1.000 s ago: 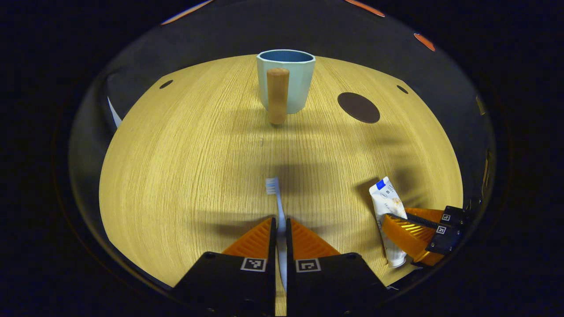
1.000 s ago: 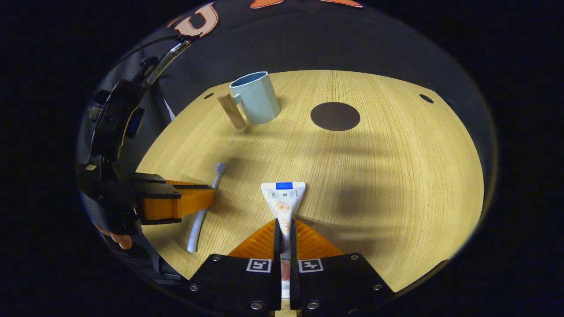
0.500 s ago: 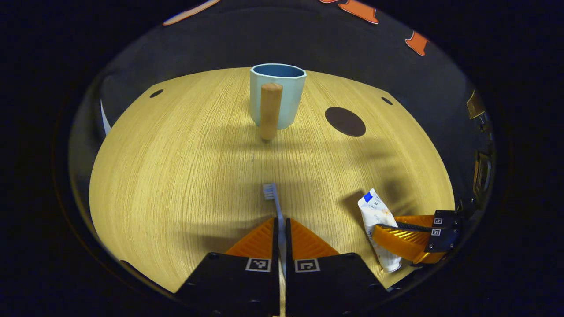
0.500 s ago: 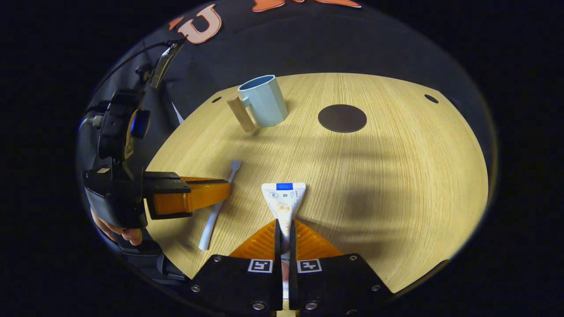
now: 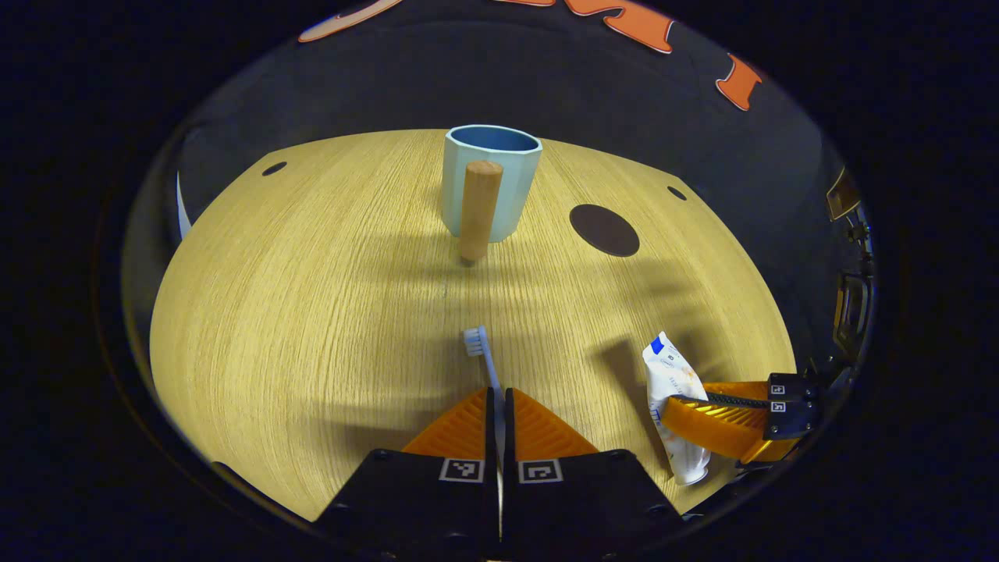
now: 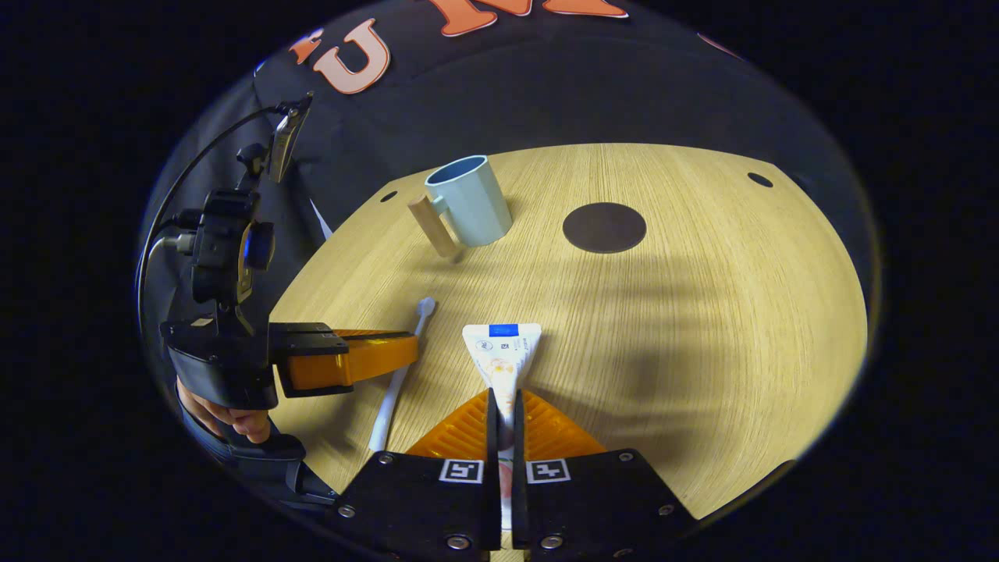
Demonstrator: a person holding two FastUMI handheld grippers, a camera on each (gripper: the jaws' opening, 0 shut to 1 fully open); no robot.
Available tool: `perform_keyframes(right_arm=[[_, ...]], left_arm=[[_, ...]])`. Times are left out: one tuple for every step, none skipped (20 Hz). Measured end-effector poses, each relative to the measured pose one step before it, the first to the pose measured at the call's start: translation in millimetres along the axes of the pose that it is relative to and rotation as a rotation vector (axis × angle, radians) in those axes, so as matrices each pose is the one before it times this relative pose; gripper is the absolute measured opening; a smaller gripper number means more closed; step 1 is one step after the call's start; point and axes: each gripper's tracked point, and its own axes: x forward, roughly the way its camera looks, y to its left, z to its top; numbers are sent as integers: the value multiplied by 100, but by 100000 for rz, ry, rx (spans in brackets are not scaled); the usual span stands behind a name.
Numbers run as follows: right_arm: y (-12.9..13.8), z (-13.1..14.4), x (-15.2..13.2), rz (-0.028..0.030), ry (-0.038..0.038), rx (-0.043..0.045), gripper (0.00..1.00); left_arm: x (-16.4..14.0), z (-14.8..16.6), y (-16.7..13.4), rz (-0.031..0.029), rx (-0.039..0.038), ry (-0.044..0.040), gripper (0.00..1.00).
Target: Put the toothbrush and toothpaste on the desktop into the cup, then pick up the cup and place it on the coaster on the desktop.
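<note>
Left gripper (image 5: pixel 499 394) jaws closed on the toothbrush (image 5: pixel 482 355) handle, bristle head sticking out ahead toward the cup (image 5: pixel 490 179). Right gripper (image 6: pixel 504 398) jaws clamped on the toothpaste tube (image 6: pixel 502 353), flat crimped end pointing forward. Both items are held above the wooden bench (image 6: pixel 702 328). Light-blue cup with wooden handle stands upright at the far side of the bench, dark round coaster (image 6: pixel 604 227) near it, apart, bare.

My right gripper (image 6: pixel 503 400) clamped on the toothpaste (image 6: pixel 502 355), my left gripper (image 6: pixel 406 353) pinching the toothbrush (image 6: pixel 399 375), cup (image 6: pixel 468 200) upright beyond, coaster (image 6: pixel 604 227) beside it, desktop (image 6: pixel 702 312).
</note>
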Motion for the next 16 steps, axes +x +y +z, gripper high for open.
perform_keyframes(right_arm=[[-132,190,-138,-993,-1861,-812,6],[-117,137,-12,-484,-1128,-460,6],[71,377,-70,594,-1721,39,6],[175,575,-104,1139,-2569,85,6],[-11,460,-272,356,-1996,-202,6],[-109,459,-353,-112,-2094,-203,6],[-43,542,-132,-355,-2137,47,6],[6,235,11,-416,-1656,79,6],[-165,353,-55,-681,-1451,10,6],[-168,363,-48,-890,-1316,167,6],[-194,405,-67,-841,-1067,546,5],[-175,351,-173,-955,-1343,971,6],[-7,621,-235,18,-2077,532,6],[43,455,-165,-352,-1527,-577,5],[-33,522,-47,-880,-1569,-1495,6],[-168,644,-161,-1277,-2128,-1806,6]], left_arm=[[-193,236,384,83,596,-1999,2],[-207,150,285,253,816,-2367,2],[-141,748,363,303,528,-3103,2],[224,-428,-327,595,73,-1718,1],[29,302,246,252,-121,-2529,0],[96,107,358,145,-159,-2278,0],[5,361,484,72,-320,-2404,1],[-284,655,741,-129,-51,-2585,1],[-341,637,789,202,156,-2525,1],[-523,533,823,-38,503,-2493,1],[-353,357,748,245,947,-1867,1],[-150,62,663,238,340,-1532,1],[-3,4,417,-239,-302,-1960,1],[174,-106,214,172,257,-1764,1],[114,184,147,58,529,-2176,1],[63,118,87,211,933,-2414,1]])
